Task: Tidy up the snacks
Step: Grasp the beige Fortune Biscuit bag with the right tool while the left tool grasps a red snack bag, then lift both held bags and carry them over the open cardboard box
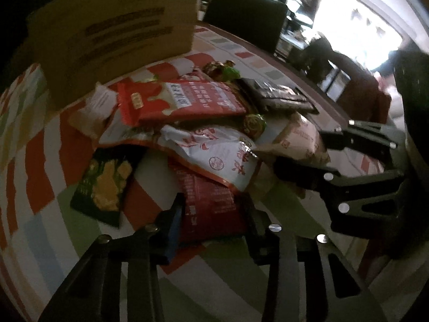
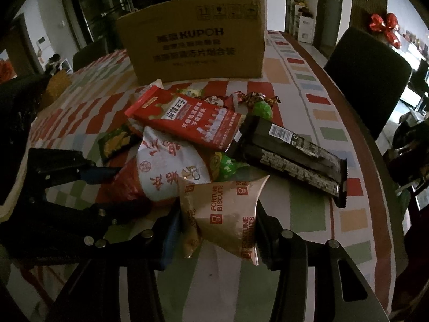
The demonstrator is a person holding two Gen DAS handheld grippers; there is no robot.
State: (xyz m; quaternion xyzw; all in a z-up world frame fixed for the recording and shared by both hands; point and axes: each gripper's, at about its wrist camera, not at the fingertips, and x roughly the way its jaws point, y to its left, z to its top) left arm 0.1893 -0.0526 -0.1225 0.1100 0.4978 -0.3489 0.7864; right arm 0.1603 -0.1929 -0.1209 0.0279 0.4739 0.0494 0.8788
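Two packets: each is between a pair of tongs, at the near edge of the pile on the counter [image 2: 308, 209].
Right tongs [image 2: 215, 228]: clamped on biscuit bag [image 2: 225, 214]; light, puffy, crushable; hold it by the body.
Left tongs [image 1: 214, 214]: closing on red pouch [image 1: 211, 204]; contact unclear; thin, slippery foil.
Box [image 2: 195, 37]: behind pile.

Dark chair [image 2: 367, 80] by patterned tablecloth [image 2: 316, 204], red bow [image 2: 383, 26] behind.

One cardboard box [image 2: 193, 37] stands on the table. I count six snack packets [image 2: 185, 126] piled before it, three green wrapped sweets [image 2: 264, 110] (perhaps more underneath), and one brown twisted candy [image 2: 253, 98].
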